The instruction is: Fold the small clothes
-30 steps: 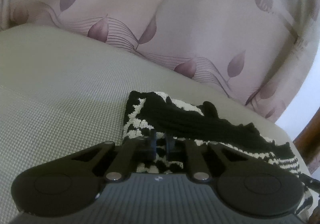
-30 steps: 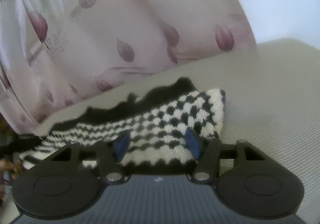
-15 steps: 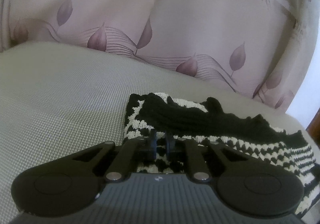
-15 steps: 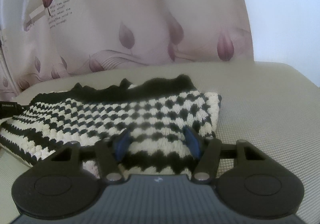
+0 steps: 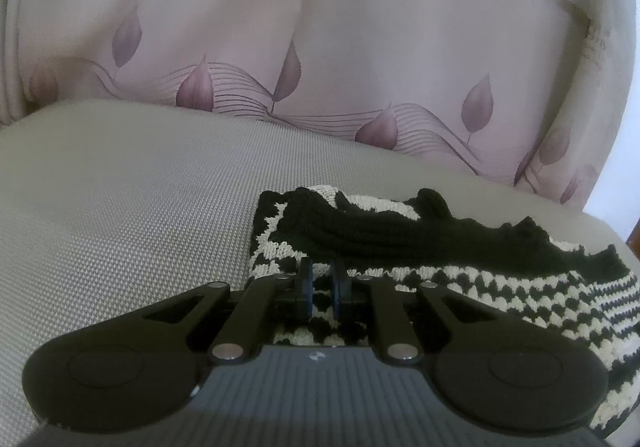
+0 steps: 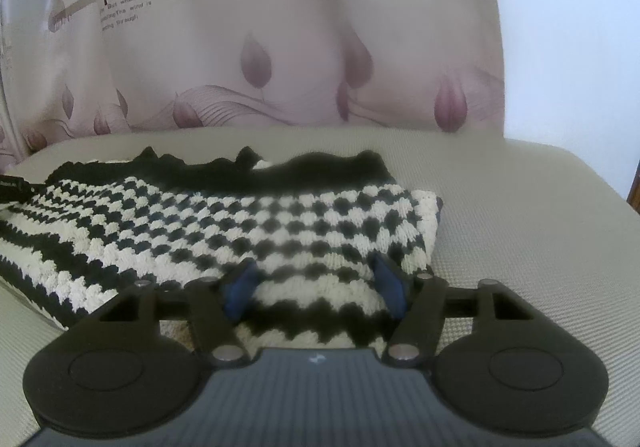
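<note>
A black-and-white knitted garment with a black ribbed edge lies folded on a beige woven cushion. My left gripper sits at its near left corner, its blue pads close together with a narrow gap and knit fabric between them. In the right wrist view the same garment shows its checkered side. My right gripper is open over the near right part of it, pads wide apart and resting on the fabric.
A pink curtain with leaf prints hangs right behind the cushion. The curtain also fills the back of the right wrist view. The cushion's right edge curves away toward a white wall.
The left gripper's pads have parted slightly. The right gripper has swung left and lowered, so the garment now lies spread wide in front of it.
</note>
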